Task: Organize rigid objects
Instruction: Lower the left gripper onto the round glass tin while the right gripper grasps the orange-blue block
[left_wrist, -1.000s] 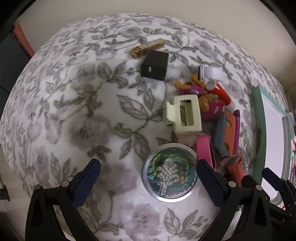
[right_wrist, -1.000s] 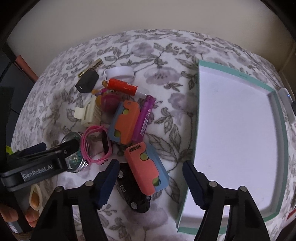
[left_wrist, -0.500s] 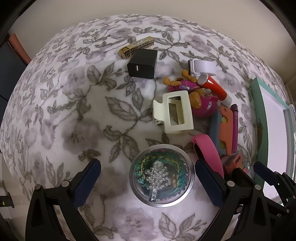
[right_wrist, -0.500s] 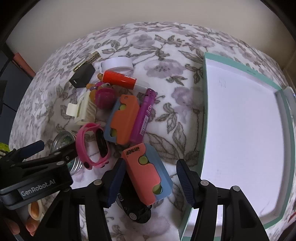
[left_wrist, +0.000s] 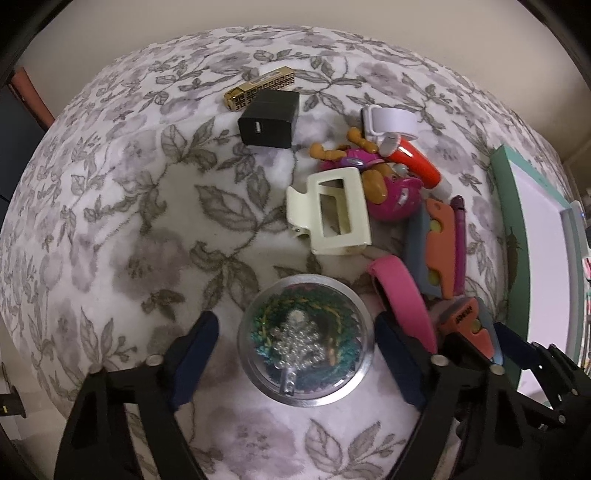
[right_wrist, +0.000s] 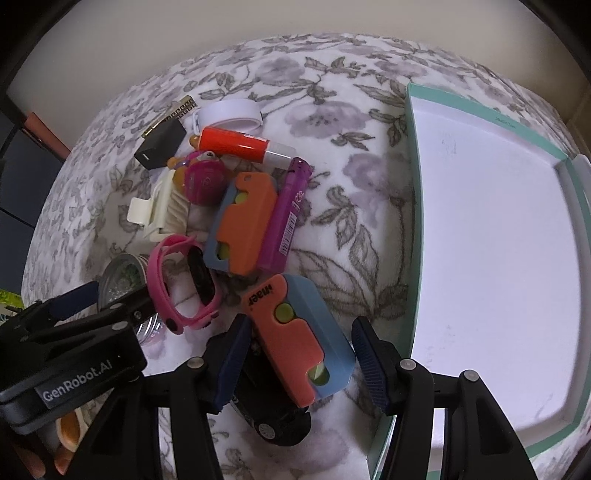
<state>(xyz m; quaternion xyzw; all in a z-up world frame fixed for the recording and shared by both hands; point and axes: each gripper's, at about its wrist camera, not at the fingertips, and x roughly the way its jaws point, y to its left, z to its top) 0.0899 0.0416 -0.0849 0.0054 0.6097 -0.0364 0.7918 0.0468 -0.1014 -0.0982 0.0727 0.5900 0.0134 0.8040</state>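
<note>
The left tongs point down over a round tin with a clear lid and little silver beads inside. Their jaws have just been closing and now stand on both sides of the tin, not yet touching it. The right tongs point down over an orange and blue toy that lies partly on a black toy car. Their jaws have been closing too, and sit close beside the toy, with small gaps. Both things lie on the flowery tabletop, in a heap with a pink watch and a cream hair clip. A white tray with a green rim waits by the right edge.
</note>
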